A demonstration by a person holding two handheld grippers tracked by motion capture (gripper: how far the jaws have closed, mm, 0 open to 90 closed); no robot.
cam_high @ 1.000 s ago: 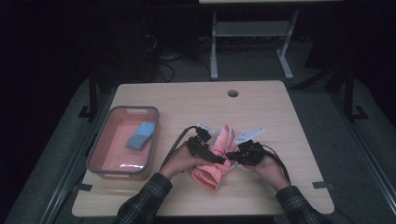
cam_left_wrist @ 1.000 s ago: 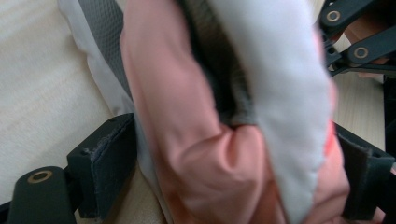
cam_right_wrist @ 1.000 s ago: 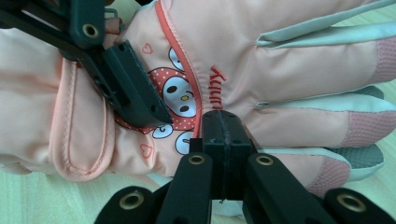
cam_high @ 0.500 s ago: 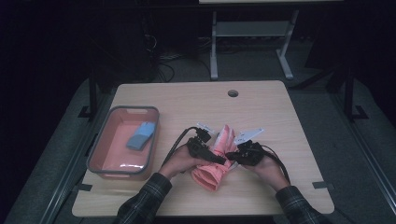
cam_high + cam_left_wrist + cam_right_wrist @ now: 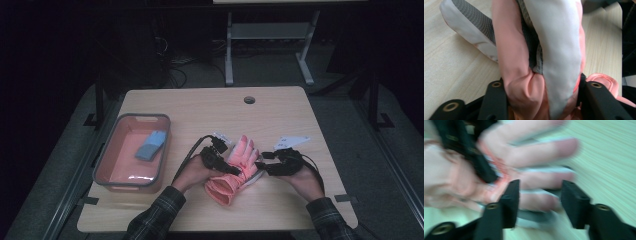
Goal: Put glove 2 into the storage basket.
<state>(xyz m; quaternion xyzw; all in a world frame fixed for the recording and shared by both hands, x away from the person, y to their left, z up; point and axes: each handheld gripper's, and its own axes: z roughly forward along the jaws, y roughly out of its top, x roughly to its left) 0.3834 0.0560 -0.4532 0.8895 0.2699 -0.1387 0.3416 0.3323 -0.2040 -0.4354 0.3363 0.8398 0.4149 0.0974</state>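
A pink glove (image 5: 240, 152) with grey-white palm patches lies on the wooden table (image 5: 200, 110), near the front middle. My left gripper (image 5: 231, 169) comes at it from the left. Its jaws have just been closing and now pinch a bunched fold of the glove (image 5: 544, 50) between both pads. My right gripper (image 5: 262, 165) is just right of the glove. Its jaws have just been opening and stand apart. In the blurred right gripper view the glove's fingers (image 5: 536, 152) lie just past the right gripper (image 5: 540, 195), with the left gripper's black jaw (image 5: 466, 147) across them.
A grey-rimmed pink tub (image 5: 107, 165) sits at the table's left with a blue sponge (image 5: 151, 145) inside. A round cable hole (image 5: 249, 100) is near the far edge. Bare table lies behind and right of the hands. A metal stand (image 5: 270, 35) is beyond the table.
The right gripper has let go of the glove, opened and drawn back to the right. The left gripper has stayed put and closed on the glove.
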